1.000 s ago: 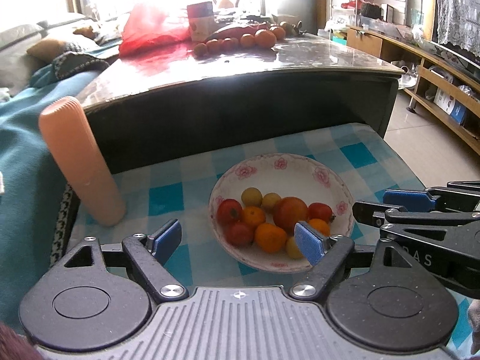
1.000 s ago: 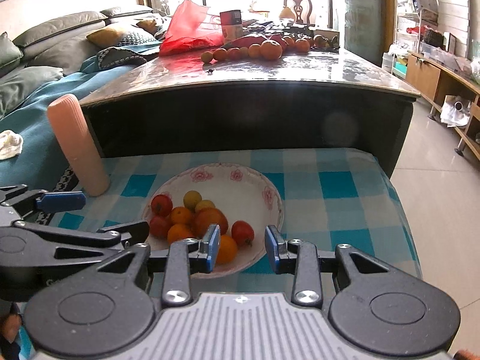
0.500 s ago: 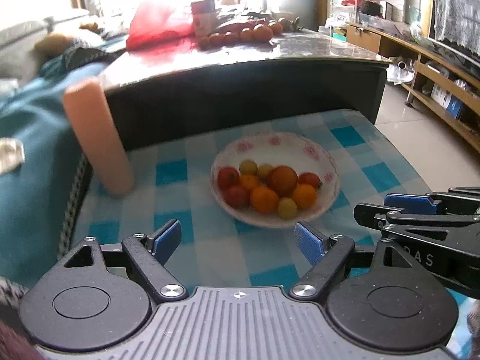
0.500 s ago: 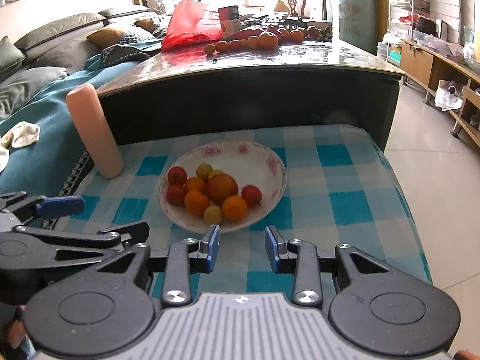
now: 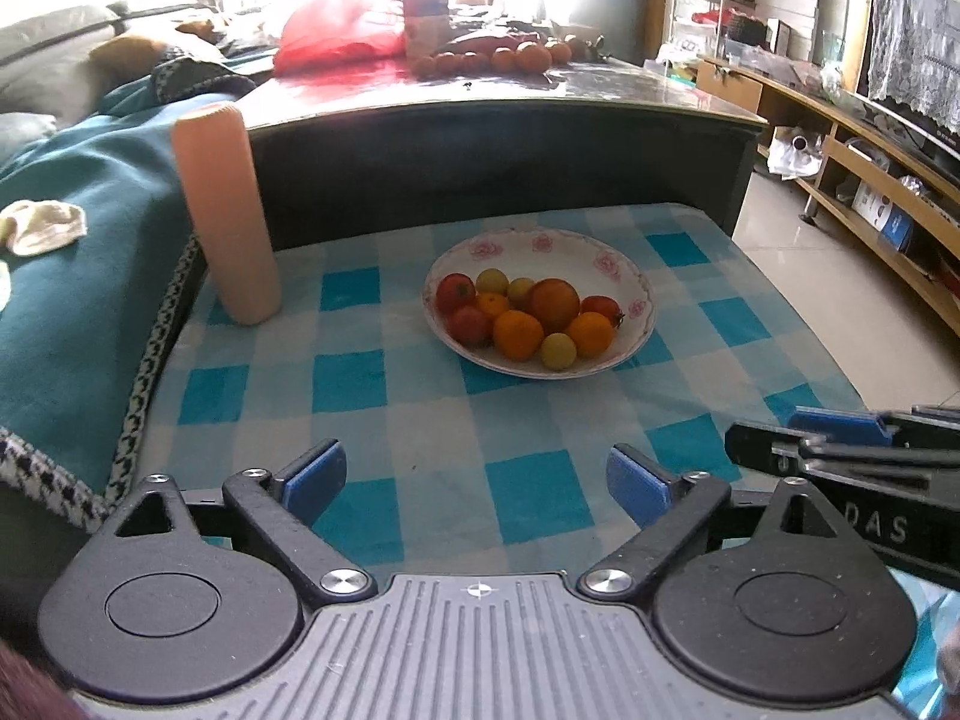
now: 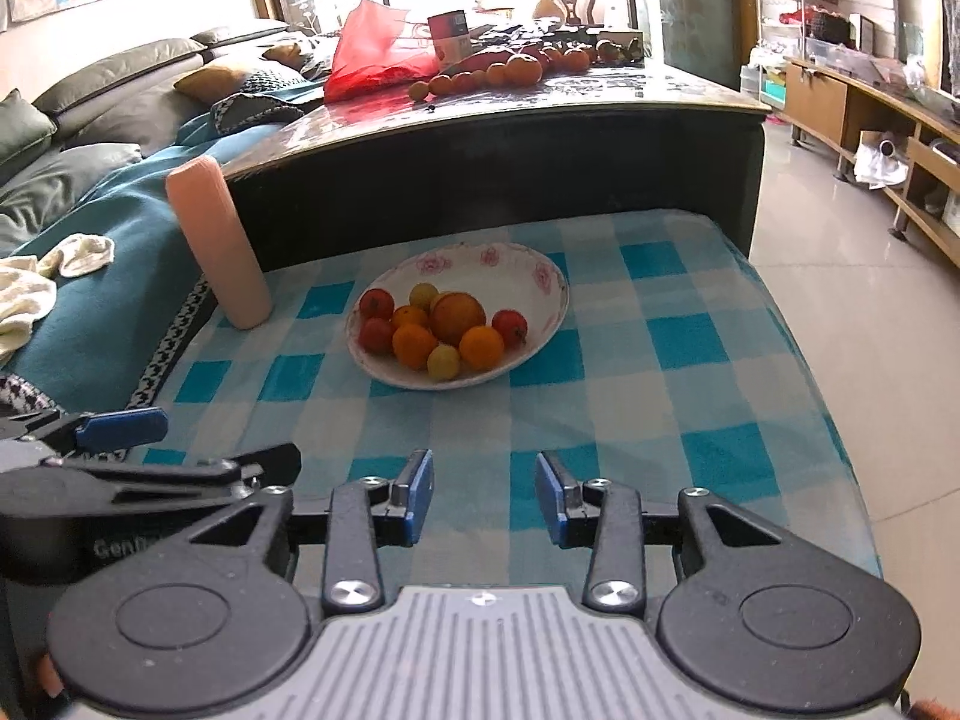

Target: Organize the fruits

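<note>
Blue-and-white checked cloth (image 5: 420, 420) covers the low surface in front of both grippers, and behind it stands a dark, glossy-topped table (image 6: 540, 138) that carries a loose row of oranges (image 6: 510, 69), a red plastic bag (image 6: 372, 54) and a small printed tin (image 6: 450, 39). Near the middle of the cloth sits a shallow white ceramic bowl with pink flowers around its rim (image 5: 636, 288). Inside it lie the fruits: one large orange (image 5: 555, 304), several smaller oranges (image 5: 519, 334), red tomato-like fruits (image 5: 455, 291) and small yellow round fruits (image 5: 558, 351), all crowded toward the near and left part of the bowl. An upright peach-coloured cylinder (image 5: 225, 216) stands on the cloth to the left of the bowl, well apart from it, at the edge of a teal blanket (image 5: 78, 276).

The left gripper (image 5: 477, 480) hovers over the near part of the cloth, its blue-padded fingers spread wide with nothing between them; the bowl lies ahead of it, slightly right of centre, well apart. The right gripper (image 6: 483, 495) also has its fingers apart, at a narrower gap, holding nothing; the bowl is ahead and a little to its left, clear of the fingertips. Each gripper appears at the edge of the other's view, side by side over the near edge of the cloth.
</note>
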A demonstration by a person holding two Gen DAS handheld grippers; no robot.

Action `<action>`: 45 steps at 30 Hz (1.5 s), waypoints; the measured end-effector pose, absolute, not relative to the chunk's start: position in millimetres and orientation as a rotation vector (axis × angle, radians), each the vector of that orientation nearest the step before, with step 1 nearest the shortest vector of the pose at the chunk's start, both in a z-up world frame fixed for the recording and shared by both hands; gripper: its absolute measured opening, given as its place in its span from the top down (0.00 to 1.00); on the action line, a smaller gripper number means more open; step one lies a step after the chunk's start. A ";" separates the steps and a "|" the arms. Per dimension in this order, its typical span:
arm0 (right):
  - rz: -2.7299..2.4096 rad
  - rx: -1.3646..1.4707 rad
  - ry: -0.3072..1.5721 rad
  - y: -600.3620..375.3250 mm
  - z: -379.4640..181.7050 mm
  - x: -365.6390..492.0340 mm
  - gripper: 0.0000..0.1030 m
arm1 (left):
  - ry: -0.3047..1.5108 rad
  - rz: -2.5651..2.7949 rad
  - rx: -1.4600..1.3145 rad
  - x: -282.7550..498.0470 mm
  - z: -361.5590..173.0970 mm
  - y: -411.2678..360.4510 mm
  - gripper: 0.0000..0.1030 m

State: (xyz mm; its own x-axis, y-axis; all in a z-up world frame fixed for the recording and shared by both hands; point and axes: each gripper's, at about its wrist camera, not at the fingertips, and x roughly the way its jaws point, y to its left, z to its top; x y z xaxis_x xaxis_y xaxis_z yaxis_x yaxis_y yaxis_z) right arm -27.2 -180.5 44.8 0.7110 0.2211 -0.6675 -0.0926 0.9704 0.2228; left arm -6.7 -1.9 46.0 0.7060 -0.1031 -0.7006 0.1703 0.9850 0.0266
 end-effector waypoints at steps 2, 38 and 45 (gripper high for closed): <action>0.179 0.183 0.763 -179.2 45.1 -34.7 0.48 | 0.775 -0.149 0.078 -11.4 46.4 0.4 0.06; 0.193 0.170 0.854 -162.8 28.1 -111.3 0.47 | 0.873 -0.087 0.087 -86.0 24.9 7.1 0.07; 0.193 0.154 0.869 -159.7 25.0 -113.5 0.47 | 0.883 -0.094 0.092 -89.1 21.2 5.8 0.12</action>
